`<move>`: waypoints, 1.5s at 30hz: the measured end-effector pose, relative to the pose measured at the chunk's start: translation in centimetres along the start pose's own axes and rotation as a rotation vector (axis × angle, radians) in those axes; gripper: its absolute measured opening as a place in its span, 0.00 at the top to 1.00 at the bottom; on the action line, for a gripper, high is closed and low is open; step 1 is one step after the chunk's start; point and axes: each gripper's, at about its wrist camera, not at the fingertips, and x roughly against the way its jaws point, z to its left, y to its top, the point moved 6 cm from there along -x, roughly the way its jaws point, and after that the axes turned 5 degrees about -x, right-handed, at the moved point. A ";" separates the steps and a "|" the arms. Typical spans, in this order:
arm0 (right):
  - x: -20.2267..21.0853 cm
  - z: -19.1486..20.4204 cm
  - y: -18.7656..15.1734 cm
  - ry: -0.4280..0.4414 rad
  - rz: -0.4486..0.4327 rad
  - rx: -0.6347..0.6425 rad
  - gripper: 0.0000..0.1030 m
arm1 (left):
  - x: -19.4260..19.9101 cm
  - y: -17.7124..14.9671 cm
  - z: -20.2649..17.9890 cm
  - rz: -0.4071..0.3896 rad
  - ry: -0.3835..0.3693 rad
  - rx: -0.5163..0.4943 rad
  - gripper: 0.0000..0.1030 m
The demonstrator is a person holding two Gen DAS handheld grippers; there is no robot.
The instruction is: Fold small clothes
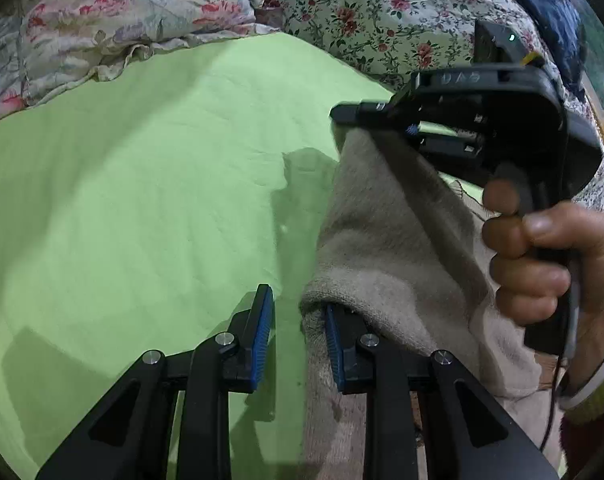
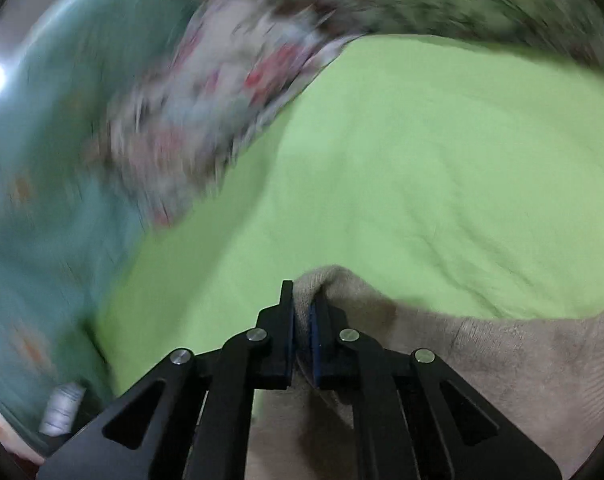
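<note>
Two grippers: both are seen over a green sheet (image 1: 141, 184), each close to one beige garment (image 1: 382, 240).
Left gripper (image 1: 297, 336): its blue-padded fingers are spread apart; the right finger (image 1: 336, 352) is tucked under the garment's ribbed edge, the left finger (image 1: 261, 332) stands clear over the sheet, and nothing is pinched between them.
Right gripper (image 2: 302, 336): its fingers are pressed together on a fold of the garment's edge, as shown in the right wrist view.
Beige garment: it is lifted at the near right of the scene, draped from the right gripper (image 1: 346, 114) down to the left gripper, with the rest trailing toward the near edge.
Hand (image 1: 542, 260): the right gripper's handle is gripped by it at the right.
Green sheet: it is spread from near to far under both grippers.
Floral pillow (image 1: 101, 28): it is laid at the far left edge of the sheet.
Floral cover (image 1: 382, 12): it is bunched at the far right, beside the pillow.
</note>
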 end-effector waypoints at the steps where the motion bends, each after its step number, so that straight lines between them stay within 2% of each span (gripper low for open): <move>1: -0.4 -0.4 -0.3 -0.024 0.004 -0.006 0.92 | 0.1 -0.3 -0.1 0.002 0.006 -0.011 0.75; 3: -1.1 -1.4 -1.4 -0.085 0.032 -0.013 0.88 | 0.7 -1.4 -0.2 0.009 0.017 -0.029 0.74; 4: -0.9 -1.5 -1.7 -0.089 0.030 -0.020 0.88 | 0.9 -1.7 0.0 0.011 0.013 -0.025 0.73; 7: 2.7 -2.0 -2.2 -0.056 -0.053 -0.056 0.88 | 2.3 -3.4 0.9 0.034 -0.018 -0.013 0.74; 11: 10.3 -2.4 -4.0 -0.061 -0.175 -0.064 0.85 | 3.9 -3.5 1.6 0.024 -0.035 0.001 0.74; 13: 13.5 -3.7 -5.5 -0.100 -0.219 -0.087 0.68 | 4.3 -2.7 1.8 0.008 -0.041 0.011 0.69; 15: 18.2 -6.2 -8.4 -0.191 -0.287 -0.125 0.60 | 4.3 -1.7 1.6 -0.006 -0.052 0.026 0.61; 17: 21.8 -8.6 -11.3 -0.281 -0.343 -0.181 0.60 | 4.1 -0.6 1.3 -0.016 -0.066 0.033 0.53; 20: 27.2 -13.5 -16.1 -0.415 -0.432 -0.326 0.60 | 3.1 0.8 0.3 -0.015 -0.066 0.015 0.47; 23: 30.4 -17.4 -19.9 -0.500 -0.461 -0.443 0.60 | 1.8 1.9 -0.6 -0.006 -0.056 -0.014 0.44; 26: 30.1 -18.9 -21.4 -0.504 -0.418 -0.470 0.59 | 0.4 2.9 -1.0 0.005 -0.027 -0.027 0.41; 29: 27.8 -18.4 -21.6 -0.459 -0.353 -0.433 0.59 | -0.8 3.4 -0.8 0.025 -0.011 -0.024 0.40; 32: 25.3 -17.6 -21.3 -0.482 -0.287 -0.385 0.59 | -1.7 3.6 -0.6 0.045 -0.002 -0.019 0.40; 33: 25.1 -17.1 -21.0 -0.453 -0.280 -0.376 0.81 | -1.9 3.6 -0.6 0.050 0.000 -0.021 0.40; 34: 25.0 -16.5 -20.8 -0.409 -0.281 -0.374 0.92 | -2.0 3.8 -0.6 0.054 0.002 -0.025 0.40; 35: 26.2 -15.2 -20.1 -0.370 -0.325 -0.350 0.92 | -2.1 3.8 -0.8 0.055 0.004 -0.029 0.40; 39: 32.2 -11.0 -18.4 -0.322 -0.518 -0.233 0.92 | -2.2 4.4 -1.5 0.049 0.016 -0.049 0.37; 41: 33.1 -12.0 -18.5 -0.355 -0.520 -0.249 0.92 | -2.6 4.4 -1.9 0.057 0.018 -0.060 0.37; 45: 30.3 -18.1 -20.9 -0.439 -0.376 -0.388 0.92 | -4.0 3.5 -2.6 0.108 0.064 -0.105 0.37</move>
